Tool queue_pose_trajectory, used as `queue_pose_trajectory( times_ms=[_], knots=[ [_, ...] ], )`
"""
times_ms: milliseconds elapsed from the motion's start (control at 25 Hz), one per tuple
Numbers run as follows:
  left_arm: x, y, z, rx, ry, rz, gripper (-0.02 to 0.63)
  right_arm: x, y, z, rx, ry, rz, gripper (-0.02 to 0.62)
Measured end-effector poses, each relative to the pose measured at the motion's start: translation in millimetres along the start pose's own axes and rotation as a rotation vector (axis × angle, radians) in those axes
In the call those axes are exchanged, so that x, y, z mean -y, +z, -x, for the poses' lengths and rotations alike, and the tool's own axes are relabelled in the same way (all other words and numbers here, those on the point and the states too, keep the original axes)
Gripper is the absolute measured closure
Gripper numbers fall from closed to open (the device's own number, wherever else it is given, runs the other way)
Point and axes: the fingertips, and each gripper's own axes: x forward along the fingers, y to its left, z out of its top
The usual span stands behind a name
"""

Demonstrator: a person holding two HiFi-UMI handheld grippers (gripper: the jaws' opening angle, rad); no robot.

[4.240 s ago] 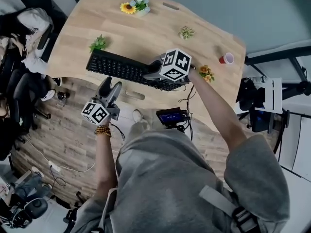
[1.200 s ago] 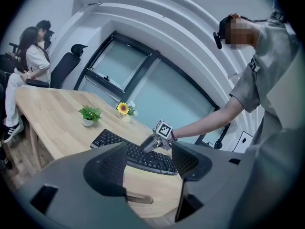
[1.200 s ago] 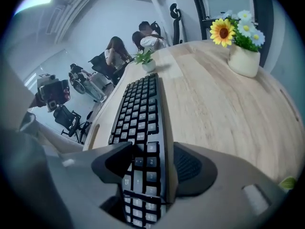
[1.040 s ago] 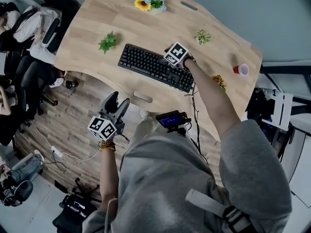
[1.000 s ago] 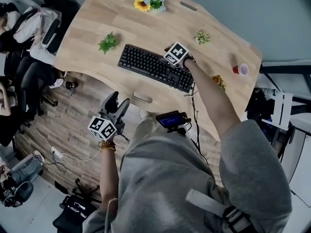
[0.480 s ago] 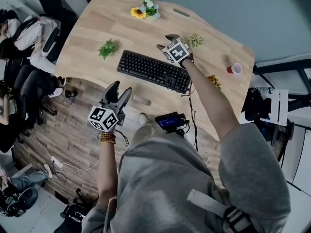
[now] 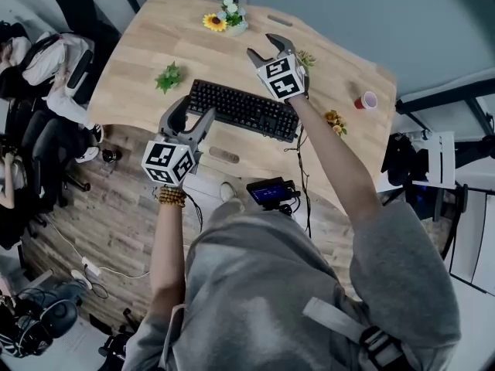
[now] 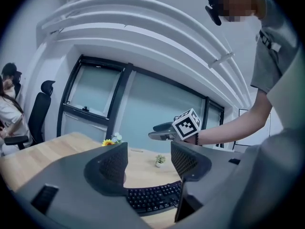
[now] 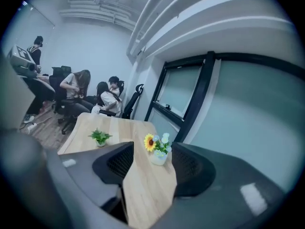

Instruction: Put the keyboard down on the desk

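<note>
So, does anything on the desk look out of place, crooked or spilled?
Nothing stands out. The keyboard lies flat on the desk, roughly along its front edge. The flowers and the leafy plant stand upright, the red cup seems upright, and nothing is spilled.

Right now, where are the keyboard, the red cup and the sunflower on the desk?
keyboard (image 7: 240, 108), head view, on the middle rows of keys.
red cup (image 7: 363, 100), head view, at the cup's open mouth.
sunflower (image 7: 210, 22), head view, on the yellow bloom.
</note>
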Motion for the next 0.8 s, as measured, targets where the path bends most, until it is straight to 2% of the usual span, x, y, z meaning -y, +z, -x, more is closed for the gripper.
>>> queue_pose_trajectory(
  times_ms=[240,560,800],
  knots=[
    [6,34,-8,0.057,0.025,-0.040,0.319,8,45,48,0.106,-0.103,0.006,0.337],
    [21,86,-10,0.146,0.051,-0.110,0.331,6,95,107,0.225,-0.190,0.006,0.342],
    [51,130,-7,0.233,0.047,-0.198,0.345,4,138,155,0.335,-0.272,0.015,0.343]
  ],
)
